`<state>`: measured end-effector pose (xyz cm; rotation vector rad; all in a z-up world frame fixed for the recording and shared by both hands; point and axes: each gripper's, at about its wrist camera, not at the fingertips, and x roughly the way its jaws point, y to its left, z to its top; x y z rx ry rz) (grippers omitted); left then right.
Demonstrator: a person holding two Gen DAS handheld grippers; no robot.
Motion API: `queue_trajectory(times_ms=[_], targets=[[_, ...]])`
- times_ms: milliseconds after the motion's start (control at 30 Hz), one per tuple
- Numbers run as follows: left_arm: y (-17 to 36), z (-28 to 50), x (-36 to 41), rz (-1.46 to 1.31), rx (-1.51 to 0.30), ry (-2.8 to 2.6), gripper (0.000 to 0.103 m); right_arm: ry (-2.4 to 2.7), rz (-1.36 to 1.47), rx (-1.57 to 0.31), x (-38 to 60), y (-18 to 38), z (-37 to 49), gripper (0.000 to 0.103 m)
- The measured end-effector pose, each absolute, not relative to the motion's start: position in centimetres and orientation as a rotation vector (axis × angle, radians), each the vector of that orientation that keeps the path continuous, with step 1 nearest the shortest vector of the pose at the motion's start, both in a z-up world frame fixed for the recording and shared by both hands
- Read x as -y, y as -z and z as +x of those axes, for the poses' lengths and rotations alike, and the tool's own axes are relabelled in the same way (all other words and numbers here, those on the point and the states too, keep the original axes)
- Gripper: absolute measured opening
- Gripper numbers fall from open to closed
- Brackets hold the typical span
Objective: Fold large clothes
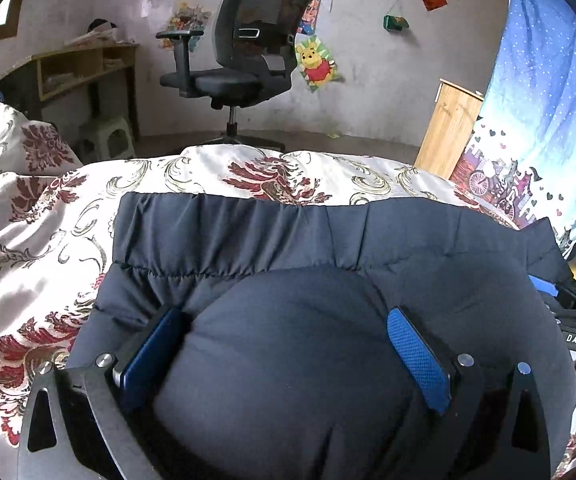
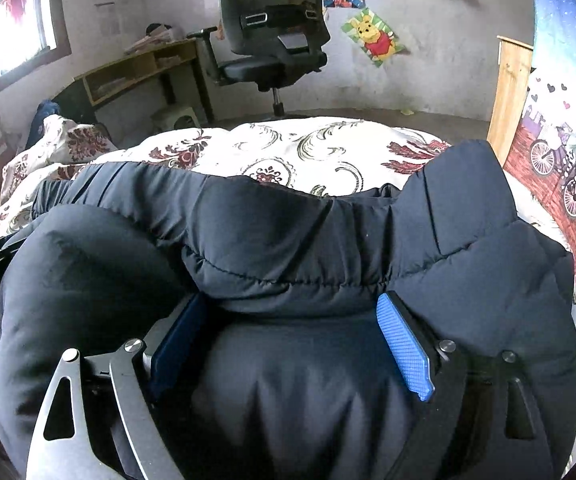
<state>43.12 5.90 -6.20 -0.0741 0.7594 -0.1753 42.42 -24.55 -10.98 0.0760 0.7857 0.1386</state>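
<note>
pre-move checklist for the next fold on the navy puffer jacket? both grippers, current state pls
1. Left gripper around fabric: ok, a bulge of the navy puffer jacket sits between its fingers.
2. Left gripper clamped: not ok, fingers stand wide apart.
3. Right gripper around fabric: ok, the padded fold fills the gap; fingers also wide, not pinching.
4. Jacket supported: ok, it lies on the floral bedspread, elastic hem toward the far edge.
5. Hem flat: not ok in the right wrist view, where it humps and a flap stands up at right.
6. Layers caught per gripper: cannot tell.
7. Office chair clear of the bed: ok, it stands beyond it.
</note>
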Motion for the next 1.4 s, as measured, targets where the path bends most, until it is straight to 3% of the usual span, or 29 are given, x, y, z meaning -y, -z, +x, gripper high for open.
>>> queue_trajectory(times_ms=[1400], targets=[[6.93, 43.2, -6.13, -0.073, -0.759, 0.175, 0.103, -0.137, 0.075, -0.788, 24.7, 11.38, 42.62, 0.083]])
